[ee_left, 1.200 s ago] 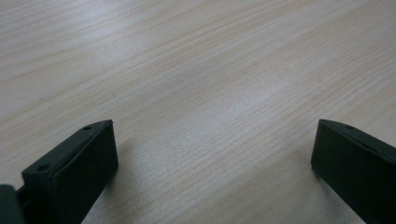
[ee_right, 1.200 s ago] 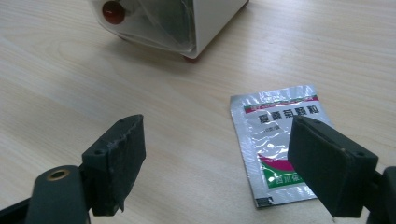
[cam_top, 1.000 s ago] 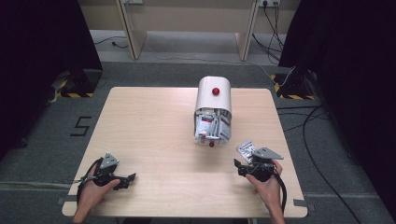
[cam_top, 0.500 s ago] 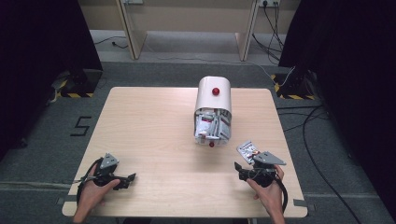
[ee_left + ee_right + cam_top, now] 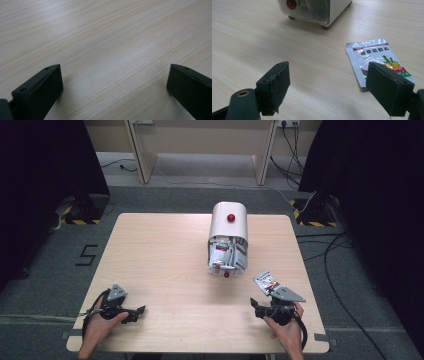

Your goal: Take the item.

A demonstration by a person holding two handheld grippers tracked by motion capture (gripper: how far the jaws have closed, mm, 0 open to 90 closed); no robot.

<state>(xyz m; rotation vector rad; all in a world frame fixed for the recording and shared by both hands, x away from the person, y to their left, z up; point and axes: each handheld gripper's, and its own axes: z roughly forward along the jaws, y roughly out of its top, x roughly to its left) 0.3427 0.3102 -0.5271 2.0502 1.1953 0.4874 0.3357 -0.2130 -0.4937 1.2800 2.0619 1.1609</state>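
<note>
A white round-topped box (image 5: 229,222) with a red knob lies mid-table, its open front stuffed with several sachets (image 5: 227,255). One silver sachet (image 5: 265,280) with a red and green print lies flat on the wood to the right of the box's front. My right gripper (image 5: 255,305) rests just nearer than that sachet and is open. In the right gripper view its jaws (image 5: 329,75) stand wide apart with nothing between them, the sachet (image 5: 374,57) lies beside the right one, and the box (image 5: 317,10) is ahead. My left gripper (image 5: 138,311) rests open at the near left, over bare wood (image 5: 113,75).
The wooden table (image 5: 160,255) stands on grey carpet. Dark curtains hang on both sides, wooden furniture legs stand beyond the far edge, and cables run over the floor at the right. Bare wood lies between the two grippers.
My right gripper has drifted slightly toward the table's near edge, away from the loose sachet. The left gripper, the box and the sachet have not moved.
</note>
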